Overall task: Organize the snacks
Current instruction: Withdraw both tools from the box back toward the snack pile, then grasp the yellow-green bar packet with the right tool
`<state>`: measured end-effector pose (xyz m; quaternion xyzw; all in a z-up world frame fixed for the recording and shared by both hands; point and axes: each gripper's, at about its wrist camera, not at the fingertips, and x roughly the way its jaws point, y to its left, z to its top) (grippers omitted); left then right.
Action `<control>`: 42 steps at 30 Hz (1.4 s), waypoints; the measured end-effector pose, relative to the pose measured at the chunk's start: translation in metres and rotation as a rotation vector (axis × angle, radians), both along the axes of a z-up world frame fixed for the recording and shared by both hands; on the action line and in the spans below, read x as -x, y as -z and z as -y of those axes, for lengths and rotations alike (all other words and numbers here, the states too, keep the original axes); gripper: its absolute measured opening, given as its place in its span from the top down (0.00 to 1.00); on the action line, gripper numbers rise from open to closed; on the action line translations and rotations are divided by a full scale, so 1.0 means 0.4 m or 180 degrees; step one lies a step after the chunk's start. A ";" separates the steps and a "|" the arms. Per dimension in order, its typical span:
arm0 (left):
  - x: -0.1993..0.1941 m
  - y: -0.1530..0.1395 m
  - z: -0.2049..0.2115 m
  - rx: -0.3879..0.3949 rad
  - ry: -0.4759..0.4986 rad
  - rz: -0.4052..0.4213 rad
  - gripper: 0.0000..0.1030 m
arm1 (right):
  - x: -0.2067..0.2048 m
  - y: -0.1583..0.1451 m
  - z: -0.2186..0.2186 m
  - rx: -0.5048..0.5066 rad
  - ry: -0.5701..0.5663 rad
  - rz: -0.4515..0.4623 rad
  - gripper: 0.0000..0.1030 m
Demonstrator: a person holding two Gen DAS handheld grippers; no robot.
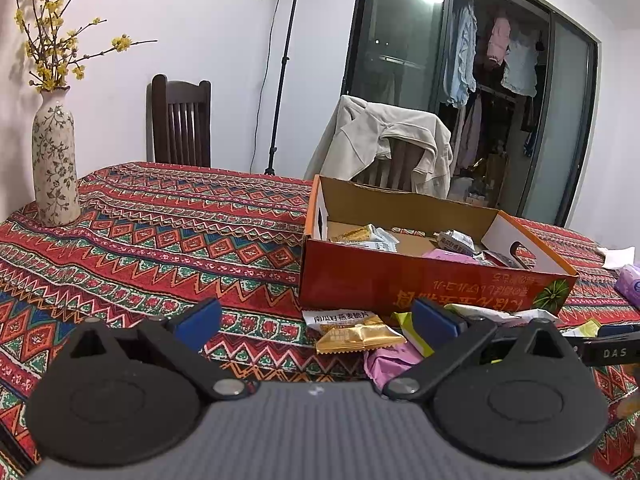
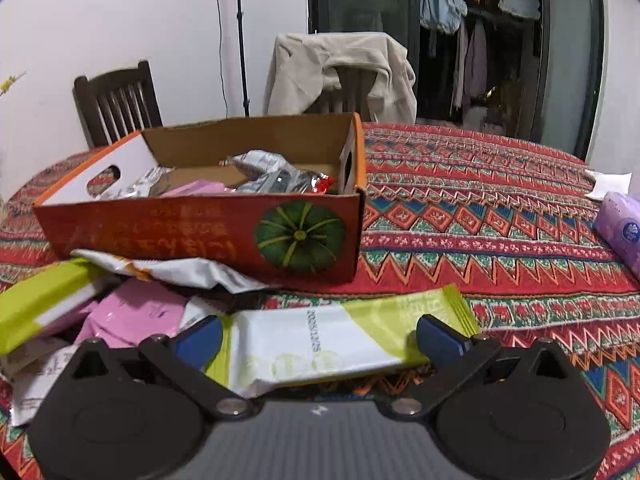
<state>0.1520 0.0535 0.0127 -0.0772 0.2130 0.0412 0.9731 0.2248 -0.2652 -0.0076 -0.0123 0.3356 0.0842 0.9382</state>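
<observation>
Both your tongs gape empty, so closing the right gripper point(image 2: 320, 338) carelessly on the green-and-white packet point(image 2: 320, 340) between its pads could crush it.

Your right gripper point(image 1: 612, 350) is cut off at the left wrist view's right edge, so you can't tell its jaw state there. The box point(image 2: 200, 232) front wall hides the lower snacks inside, and its print is blurred. Purple pack point(image 2: 622, 230) runs off frame.
</observation>
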 end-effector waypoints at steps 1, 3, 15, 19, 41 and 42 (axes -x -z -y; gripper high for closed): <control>0.000 0.000 0.000 -0.0002 -0.0003 -0.0004 0.00 | 0.001 0.004 -0.004 0.0040 0.0003 0.0029 0.00; 0.000 0.002 0.000 0.0005 -0.0008 -0.0013 0.00 | 0.007 0.014 -0.014 0.0096 0.0009 0.0098 0.00; -0.002 0.005 -0.009 0.0053 -0.0034 -0.0039 0.00 | 0.008 0.015 -0.006 0.0152 -0.0013 0.0088 0.00; -0.003 0.005 -0.012 0.0079 -0.0024 -0.0043 0.00 | 0.020 -0.029 0.011 -0.0032 0.0074 0.0054 0.03; -0.011 0.010 -0.023 0.0130 -0.0085 -0.0115 0.00 | 0.035 0.007 -0.015 0.0719 -0.0586 -0.0022 0.18; -0.013 0.011 -0.024 0.0133 -0.0098 -0.0125 0.00 | 0.048 0.001 -0.014 0.0725 -0.0648 -0.0019 0.19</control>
